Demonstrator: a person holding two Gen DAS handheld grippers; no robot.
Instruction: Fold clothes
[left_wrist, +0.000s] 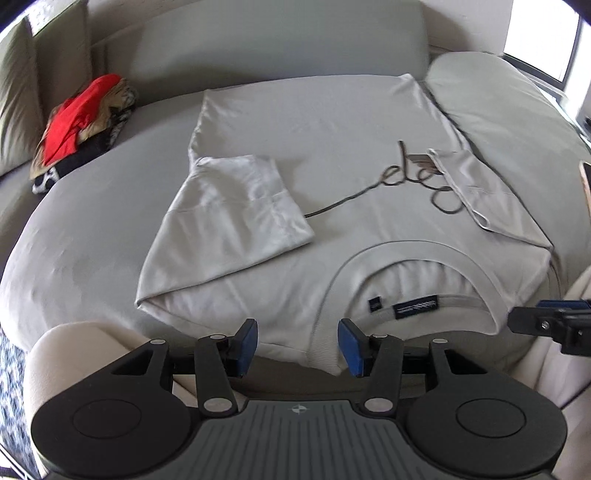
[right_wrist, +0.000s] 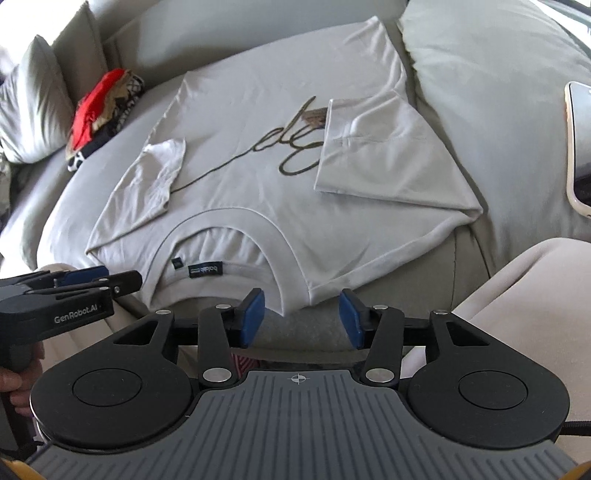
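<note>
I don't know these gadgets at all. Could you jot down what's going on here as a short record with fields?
Setting: grey sofa seat used as the folding surface
Main garment: pale T-shirt lying flat, collar nearest the cameras, script design on its front
Sleeves: both folded inward over the body
Left hand-held gripper: open, at the collar edge, gripping nothing
Right hand-held gripper: open, at the shoulder edge near the collar, gripping nothing
Other clothes: red and patterned pile at the far left of the seat
Also there: phone on the right cushion
</note>
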